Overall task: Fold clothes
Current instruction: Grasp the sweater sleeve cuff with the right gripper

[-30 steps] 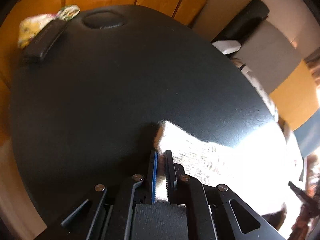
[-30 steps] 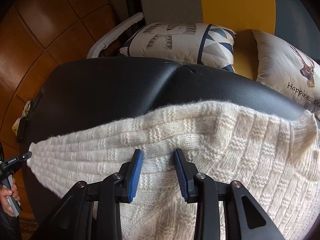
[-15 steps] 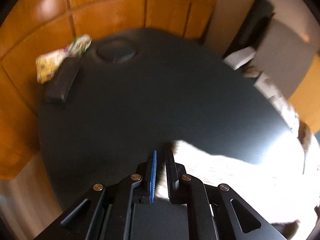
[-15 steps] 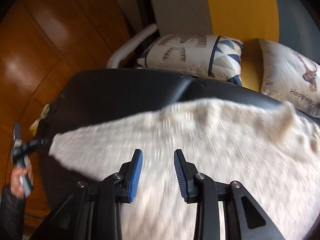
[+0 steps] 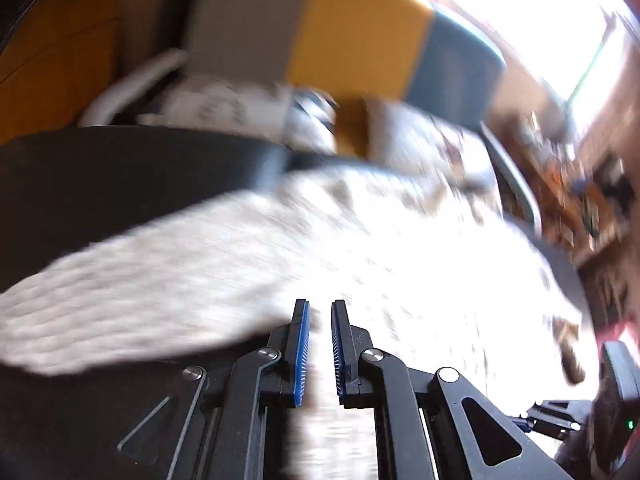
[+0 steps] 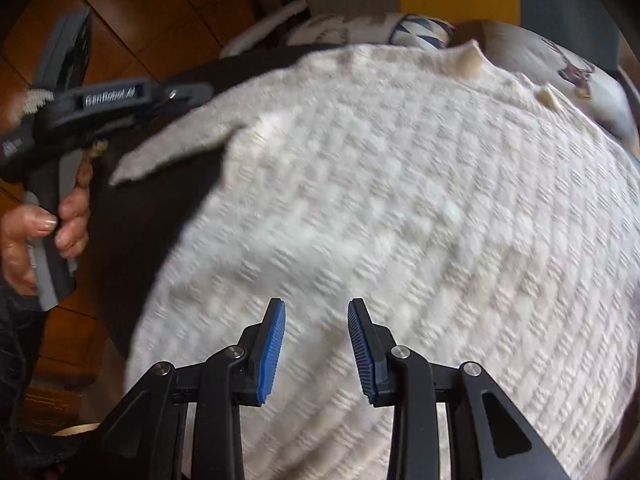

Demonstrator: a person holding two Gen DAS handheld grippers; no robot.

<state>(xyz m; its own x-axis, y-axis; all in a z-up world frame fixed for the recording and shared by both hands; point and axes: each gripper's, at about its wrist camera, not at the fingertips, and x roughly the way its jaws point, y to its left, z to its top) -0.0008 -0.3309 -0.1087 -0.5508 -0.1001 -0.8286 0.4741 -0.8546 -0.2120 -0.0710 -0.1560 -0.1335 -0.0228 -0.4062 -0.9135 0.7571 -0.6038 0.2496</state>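
A cream knit sweater (image 6: 400, 200) lies spread on a black padded table (image 6: 132, 220). My right gripper (image 6: 317, 308) hovers open above the sweater's body, with nothing between its fingers. In the right wrist view a hand (image 6: 40, 232) holds my left gripper (image 6: 204, 90) at the upper left, its tips at the upper edge of the raised sleeve (image 6: 172, 148). The sleeve's tip hangs free toward the left. The left wrist view is blurred. There my left gripper (image 5: 320, 308) shows a narrow gap with pale knit in it, and the sleeve (image 5: 140, 300) stretches away to the left.
Two printed cushions (image 6: 580, 76) (image 6: 360, 28) lean on a grey, yellow and blue seat back (image 5: 352, 28) behind the table. A wooden floor (image 6: 140, 20) lies to the left. Bare black table top (image 5: 120, 180) shows left of the sweater. A bright window glares at the upper right of the left wrist view.
My left gripper has swung in from the table's far left toward the sweater's body, bringing the sleeve along, and its camera now faces the cushions. The right gripper stays open.
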